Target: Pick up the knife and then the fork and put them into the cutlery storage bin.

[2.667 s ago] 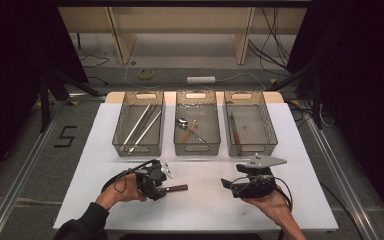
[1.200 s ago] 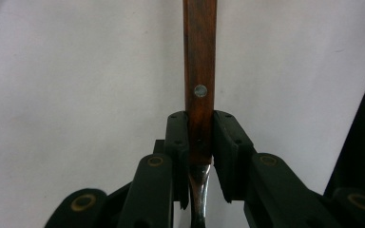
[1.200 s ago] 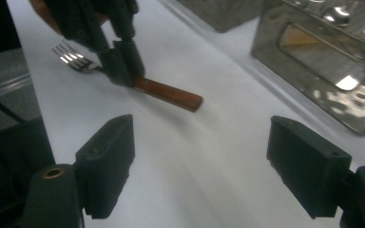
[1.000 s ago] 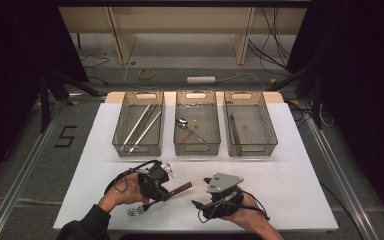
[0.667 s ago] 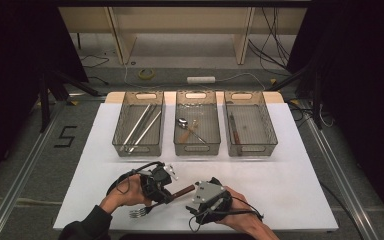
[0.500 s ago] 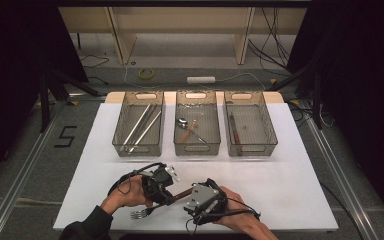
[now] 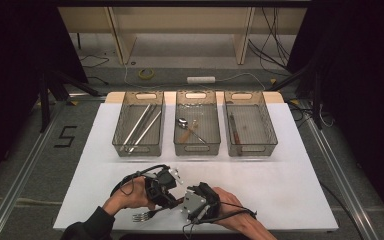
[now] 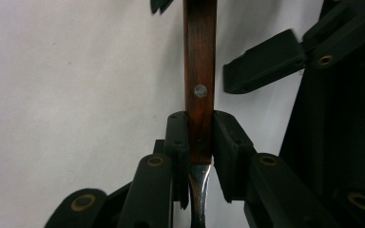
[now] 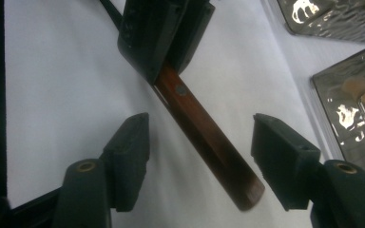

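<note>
A fork with a dark wooden handle (image 8: pixel 199 71) and metal tines (image 7: pixel 141 216) is held low over the white table near its front edge. My left gripper (image 8: pixel 200 137) is shut on the handle just above the metal neck. In the high view the left gripper (image 7: pixel 169 198) points right toward my right gripper (image 7: pixel 184 204). In the right gripper view the right gripper (image 9: pixel 202 149) is open. Its two fingers stand on either side of the handle's free end (image 9: pixel 218 156) without touching it. The left gripper (image 9: pixel 164 33) clamps the handle farther up.
Three clear bins stand in a row at the back of the table (image 7: pixel 290 190). The left bin (image 7: pixel 138 149) holds long metal utensils. A spoon lies in the middle bin (image 7: pixel 197 149), and a dark-handled utensil lies in the right bin (image 7: pixel 253 149).
My right gripper has travelled left across the table to the left gripper, and its open jaws now straddle the fork's handle. The left gripper has held the fork and turned slightly.
</note>
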